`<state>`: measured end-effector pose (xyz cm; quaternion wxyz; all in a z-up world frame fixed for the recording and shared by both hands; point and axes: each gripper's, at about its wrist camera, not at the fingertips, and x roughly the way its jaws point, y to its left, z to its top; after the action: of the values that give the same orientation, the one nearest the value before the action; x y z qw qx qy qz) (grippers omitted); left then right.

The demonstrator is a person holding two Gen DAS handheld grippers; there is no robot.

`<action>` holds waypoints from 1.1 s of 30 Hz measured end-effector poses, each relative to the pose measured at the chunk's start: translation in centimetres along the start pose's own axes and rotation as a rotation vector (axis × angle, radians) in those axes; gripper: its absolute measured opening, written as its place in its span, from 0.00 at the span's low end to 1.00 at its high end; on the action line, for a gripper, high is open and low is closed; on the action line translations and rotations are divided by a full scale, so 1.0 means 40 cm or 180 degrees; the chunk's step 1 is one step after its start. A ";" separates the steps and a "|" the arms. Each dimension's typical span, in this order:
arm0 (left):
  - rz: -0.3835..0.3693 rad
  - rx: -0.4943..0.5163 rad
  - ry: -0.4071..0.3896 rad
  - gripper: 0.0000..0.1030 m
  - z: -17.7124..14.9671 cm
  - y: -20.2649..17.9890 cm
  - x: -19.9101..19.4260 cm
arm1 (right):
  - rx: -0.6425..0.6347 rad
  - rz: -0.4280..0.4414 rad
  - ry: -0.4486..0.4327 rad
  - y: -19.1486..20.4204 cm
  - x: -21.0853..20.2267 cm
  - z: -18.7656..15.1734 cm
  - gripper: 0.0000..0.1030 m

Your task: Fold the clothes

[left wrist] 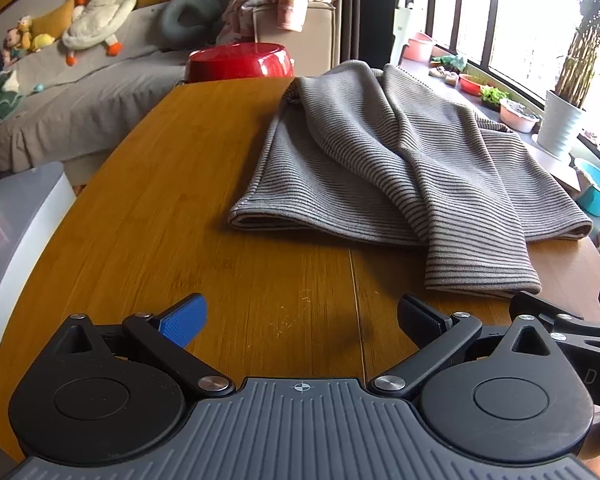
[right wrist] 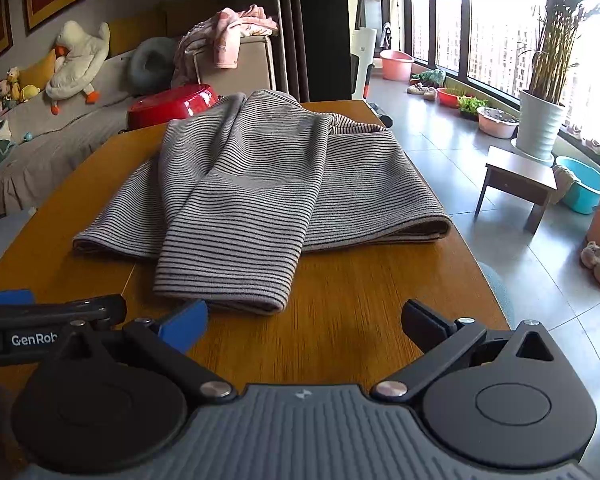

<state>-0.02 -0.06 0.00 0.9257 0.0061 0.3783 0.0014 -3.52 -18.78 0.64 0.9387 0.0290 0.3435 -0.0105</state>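
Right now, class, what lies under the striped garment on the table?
The wooden table shows around the striped garment. The folded sleeves rest on its body; anything beneath the fabric is hidden.

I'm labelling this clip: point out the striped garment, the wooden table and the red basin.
striped garment (right wrist: pixel 240 184): right wrist view, top folded layer.
wooden table (left wrist: pixel 180 200): left wrist view, bare top.
red basin (left wrist: pixel 240 62): left wrist view, side wall.

Bare wooden surface (left wrist: pixel 148 208) lies open in front of both spread claws, and only the striped sweater (right wrist: pixel 244 184) blocks the way farther ahead.
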 end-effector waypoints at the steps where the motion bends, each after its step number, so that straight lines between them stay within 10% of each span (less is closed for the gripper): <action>1: -0.0002 0.0004 -0.0007 1.00 -0.001 -0.002 0.000 | 0.0002 -0.0008 -0.0001 -0.001 0.000 0.001 1.00; 33: -0.0046 -0.0014 0.0030 1.00 0.007 -0.010 -0.017 | -0.0017 -0.0116 0.0002 -0.010 0.001 0.020 1.00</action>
<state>-0.33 -0.46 0.67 0.9239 0.0013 0.3826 -0.0044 -2.98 -19.21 1.21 0.9383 0.0202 0.3443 -0.0267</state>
